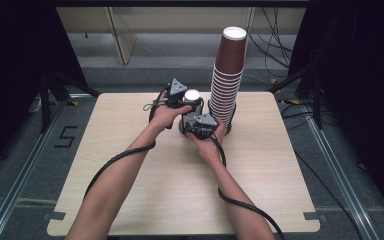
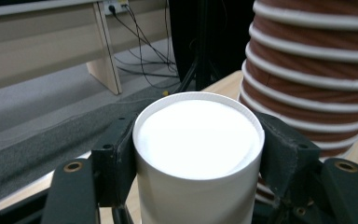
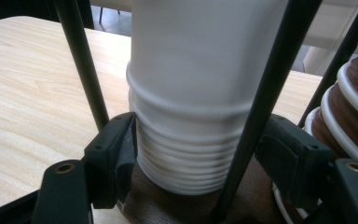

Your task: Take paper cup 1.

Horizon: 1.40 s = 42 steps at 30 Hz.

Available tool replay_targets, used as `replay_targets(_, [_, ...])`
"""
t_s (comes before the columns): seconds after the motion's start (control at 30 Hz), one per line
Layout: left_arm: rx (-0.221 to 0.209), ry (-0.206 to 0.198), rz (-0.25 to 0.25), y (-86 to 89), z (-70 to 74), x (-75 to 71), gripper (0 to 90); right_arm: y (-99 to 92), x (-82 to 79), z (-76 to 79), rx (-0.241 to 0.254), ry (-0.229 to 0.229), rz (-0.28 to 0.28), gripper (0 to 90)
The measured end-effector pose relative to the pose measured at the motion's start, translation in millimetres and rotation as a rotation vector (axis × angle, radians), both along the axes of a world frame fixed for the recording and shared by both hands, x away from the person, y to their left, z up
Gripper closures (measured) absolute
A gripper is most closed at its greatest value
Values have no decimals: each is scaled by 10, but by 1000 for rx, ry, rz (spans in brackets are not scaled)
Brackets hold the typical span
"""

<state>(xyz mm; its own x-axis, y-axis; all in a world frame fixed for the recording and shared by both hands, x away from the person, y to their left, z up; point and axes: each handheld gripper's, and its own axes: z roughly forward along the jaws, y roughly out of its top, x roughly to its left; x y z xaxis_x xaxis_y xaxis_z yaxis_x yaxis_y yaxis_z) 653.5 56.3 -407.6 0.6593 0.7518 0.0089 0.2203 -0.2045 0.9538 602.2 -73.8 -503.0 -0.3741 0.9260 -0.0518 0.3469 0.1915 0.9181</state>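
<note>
One mark reads: a dark "5" (image 1: 65,136) on the grey floor (image 1: 25,165), left of the table (image 1: 130,210), seen from the high view. Cups carry no print that can be made out. In the two gripper views nothing legible on cups, wall or table top.

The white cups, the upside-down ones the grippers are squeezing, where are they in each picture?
High view: the white cups sit at the middle of the far half of the table, between the two hands.
Left gripper view: bottom centre, the topmost cup's flat base faces the camera, between the black jaws.
Right gripper view: centre, the stacked white rims sit between the jaws.
Shared landmark: the tall brown cup stack, right of the white cups everywhere.
</note>
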Motion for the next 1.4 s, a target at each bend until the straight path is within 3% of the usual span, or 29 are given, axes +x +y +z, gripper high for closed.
replay_targets(0.1, [-16, -12, 1, 9, 69, -11, 343, 6, 12, -12, 15, -16, -2, 308])
replay_targets(0.13, [-17, -16, 1, 14, 89, -12, 343, 20, -10, -8, 35, 18, -10, 306])
replay_targets(0.17, [-17, -20, 0, 18, 103, -14, 343, 5, 2, -6, 4, 3, 1, 304])
replay_targets(0.23, [-23, -24, 2, 27, 139, -21, 343, 6, 15, -14, 5, -15, -3, 301])
replay_targets(0.27, [-31, -27, 2, 31, 162, -24, 343, 1, 8, -5, 6, 2, -2, 300])
replay_targets(0.3, [-32, -32, 4, 36, 181, -26, 343, 5, 16, -10, 12, -20, -15, 295])
replay_targets(0.43, [-46, -41, 5, 42, 245, -38, 343, -5, 0, 33, 3, 0, 17, 246])
replay_targets(0.47, [-48, -43, 7, 45, 261, -42, 344, 12, -8, 34, 44, 13, 22, 238])
replay_targets(0.57, [-62, -51, 15, 52, 314, -67, 344, -7, -7, 39, 11, 2, 16, 226])
replay_targets(1.0, [-111, -83, 17, 140, 537, -181, 344, -35, -143, 70, 45, 32, 24, 217])
replay_targets(1.07, [-116, -88, 18, 151, 562, -201, 345, -45, -174, 72, 29, 39, 25, 218])
replay_targets(1.23, [-133, -95, 17, 200, 624, -262, 345, -70, -231, 93, 27, -5, 38, 219])
replay_targets(1.27, [-135, -96, 17, 206, 631, -275, 345, -94, -245, 110, 5, -3, 45, 219])
replay_targets(1.33, [-140, -97, 16, 229, 644, -306, 345, -107, -274, 122, 19, -1, 38, 219])
replay_targets(1.37, [-140, -99, 17, 241, 649, -322, 345, -125, -275, 121, 9, -22, 38, 219])
replay_targets(1.4, [-139, -101, 18, 256, 652, -335, 345, -150, -293, 141, 1, -6, 41, 219])
